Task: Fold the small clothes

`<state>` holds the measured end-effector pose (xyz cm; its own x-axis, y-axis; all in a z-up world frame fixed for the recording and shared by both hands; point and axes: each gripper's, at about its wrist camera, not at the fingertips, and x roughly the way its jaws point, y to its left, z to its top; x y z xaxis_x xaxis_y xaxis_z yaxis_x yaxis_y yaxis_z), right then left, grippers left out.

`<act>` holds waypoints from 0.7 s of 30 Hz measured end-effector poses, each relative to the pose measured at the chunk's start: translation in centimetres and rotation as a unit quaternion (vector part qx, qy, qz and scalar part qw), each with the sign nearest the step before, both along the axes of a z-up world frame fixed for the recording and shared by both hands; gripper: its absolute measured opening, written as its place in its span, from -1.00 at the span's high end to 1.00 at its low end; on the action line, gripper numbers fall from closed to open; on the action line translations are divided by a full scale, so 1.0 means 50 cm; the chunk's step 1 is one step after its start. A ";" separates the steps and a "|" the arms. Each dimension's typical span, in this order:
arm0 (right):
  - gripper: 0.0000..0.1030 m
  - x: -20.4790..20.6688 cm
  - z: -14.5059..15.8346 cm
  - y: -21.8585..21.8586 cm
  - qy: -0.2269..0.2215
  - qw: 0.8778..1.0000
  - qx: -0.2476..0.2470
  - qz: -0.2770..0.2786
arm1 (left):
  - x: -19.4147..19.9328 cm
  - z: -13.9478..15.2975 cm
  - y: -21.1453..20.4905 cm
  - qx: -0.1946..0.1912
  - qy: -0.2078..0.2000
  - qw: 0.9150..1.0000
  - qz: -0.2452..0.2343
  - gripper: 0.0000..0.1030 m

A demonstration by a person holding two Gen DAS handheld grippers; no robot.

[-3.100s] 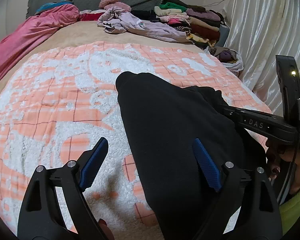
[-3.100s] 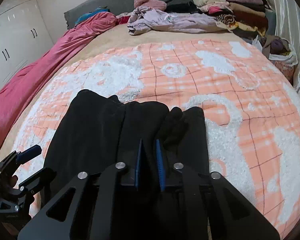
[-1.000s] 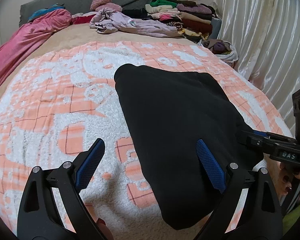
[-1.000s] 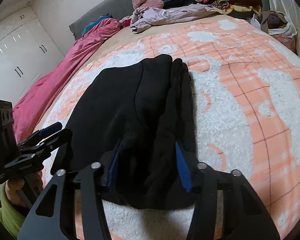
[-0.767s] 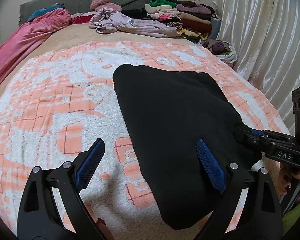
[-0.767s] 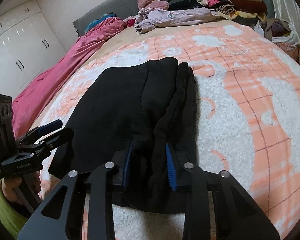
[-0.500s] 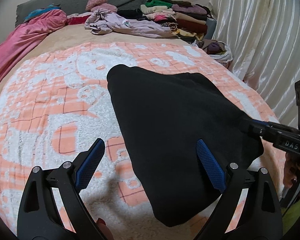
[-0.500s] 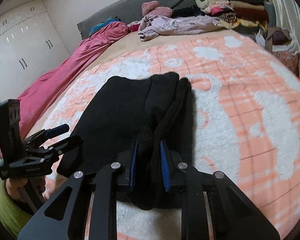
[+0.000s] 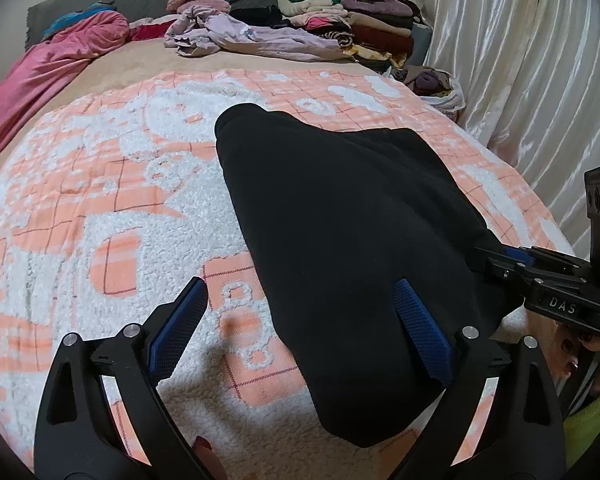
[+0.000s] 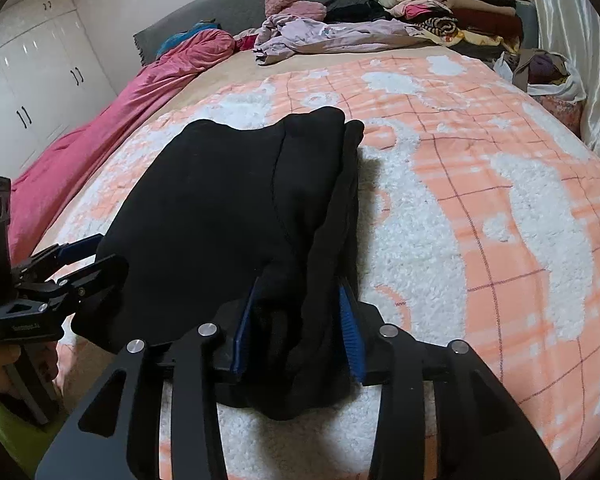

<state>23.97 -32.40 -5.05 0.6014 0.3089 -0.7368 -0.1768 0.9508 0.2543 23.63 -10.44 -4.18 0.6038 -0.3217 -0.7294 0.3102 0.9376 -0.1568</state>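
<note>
A black garment (image 9: 340, 216), folded lengthwise, lies on the orange-and-white blanket (image 9: 100, 200). In the right wrist view the garment (image 10: 228, 208) runs away from me, with a thick bunched edge along its right side. My right gripper (image 10: 296, 320) is closed on that bunched near edge, with cloth between the blue pads. It shows from the side in the left wrist view (image 9: 500, 256). My left gripper (image 9: 296, 320) is wide open; its right pad rests over the garment's near left corner and its left pad over the blanket. It also shows in the right wrist view (image 10: 84, 256).
Folded clothes (image 9: 352, 12) are stacked at the bed's far right, with a loose lilac garment (image 9: 252, 38) beside them. A pink duvet (image 9: 44, 68) lies along the left. White curtains (image 9: 540, 80) hang on the right, and white wardrobes (image 10: 28, 76) stand left.
My right gripper opened, then closed again on the garment's bunched near edge. The near end of the garment has lifted slightly. The left gripper stayed open and hardly moved.
</note>
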 end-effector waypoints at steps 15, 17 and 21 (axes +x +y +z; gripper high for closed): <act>-0.64 -0.120 0.079 0.016 -0.093 0.994 -0.042 -0.039 | -0.060 0.055 0.014 0.007 -0.038 0.999 0.013 -0.81; -0.77 -0.140 0.084 0.019 -0.100 0.993 -0.043 -0.040 | -0.081 0.063 0.019 0.009 -0.047 0.999 0.020 -0.81; -0.84 -0.179 0.081 0.034 -0.107 0.992 -0.050 -0.035 | -0.122 0.067 0.025 0.009 -0.052 0.998 0.028 -0.81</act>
